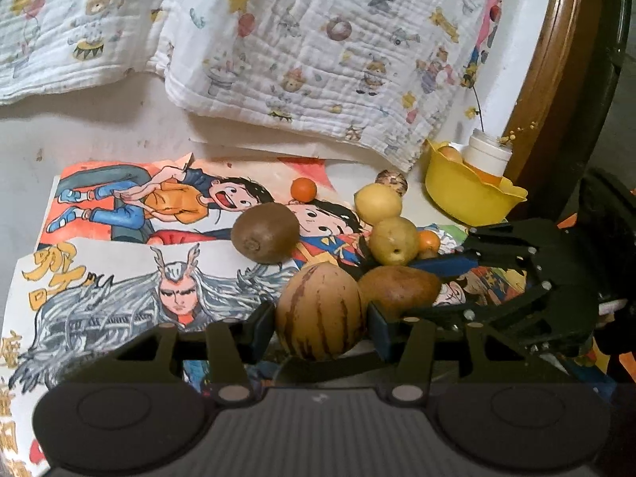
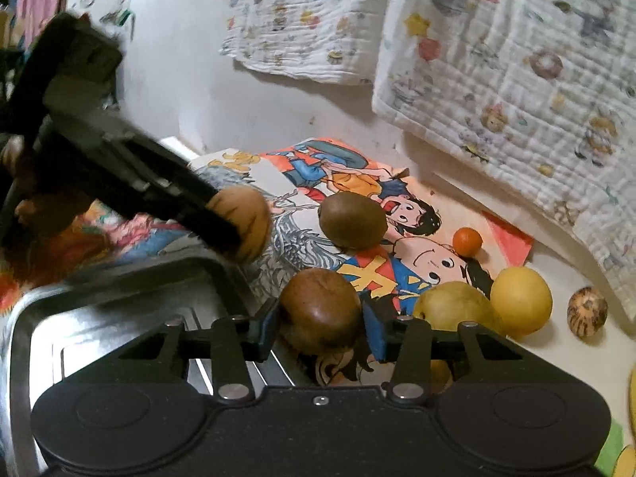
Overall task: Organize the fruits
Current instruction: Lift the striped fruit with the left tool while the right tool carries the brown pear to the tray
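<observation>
Left tongs (image 1: 321, 324) clamped on striped melon (image 1: 320, 310), right tongs (image 2: 320, 328) clamped on brown fruit (image 2: 320, 306), kiwi (image 2: 351, 220) beyond

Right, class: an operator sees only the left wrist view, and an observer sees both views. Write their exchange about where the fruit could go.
Operator: The left gripper has the striped pepino. Is there any container besides the yellow bowl?
Observer: Yes, a metal tray lies close beside the right gripper.
Operator: Where is my pepino relative to it?
Observer: It appears just beyond the tray's far rim, over the cartoon drawings.
</observation>
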A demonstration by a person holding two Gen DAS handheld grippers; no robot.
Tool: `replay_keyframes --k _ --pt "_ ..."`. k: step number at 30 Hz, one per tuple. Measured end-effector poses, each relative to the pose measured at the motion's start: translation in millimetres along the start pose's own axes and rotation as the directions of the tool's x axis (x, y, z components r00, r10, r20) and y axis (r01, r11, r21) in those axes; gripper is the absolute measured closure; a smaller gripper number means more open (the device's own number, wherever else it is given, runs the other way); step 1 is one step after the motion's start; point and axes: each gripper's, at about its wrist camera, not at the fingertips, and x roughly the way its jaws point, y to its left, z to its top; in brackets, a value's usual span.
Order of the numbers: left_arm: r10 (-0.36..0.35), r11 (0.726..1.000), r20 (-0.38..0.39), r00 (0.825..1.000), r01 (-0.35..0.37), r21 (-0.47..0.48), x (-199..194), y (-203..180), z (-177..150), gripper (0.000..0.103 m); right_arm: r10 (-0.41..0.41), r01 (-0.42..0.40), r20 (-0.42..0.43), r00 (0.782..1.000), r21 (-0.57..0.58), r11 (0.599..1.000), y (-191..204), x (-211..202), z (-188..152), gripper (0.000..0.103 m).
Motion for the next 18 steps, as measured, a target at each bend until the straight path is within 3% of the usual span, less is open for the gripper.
replay_keyframes --k 5,18 --pt "0.018 1.0 0.002 1.0 -0.018 -0.009 3 3 -2 0.048 -0.014 0.014 -0.031 0.999 0.006 1.0 0 8 4 0.047" --pt "0.015 0.998 -0.025 1.0 -0.016 -0.06 24 27 1 0.048 0.004 -0.002 -0.05 0.999 0.032 0.999 -4 33 1 0.047"
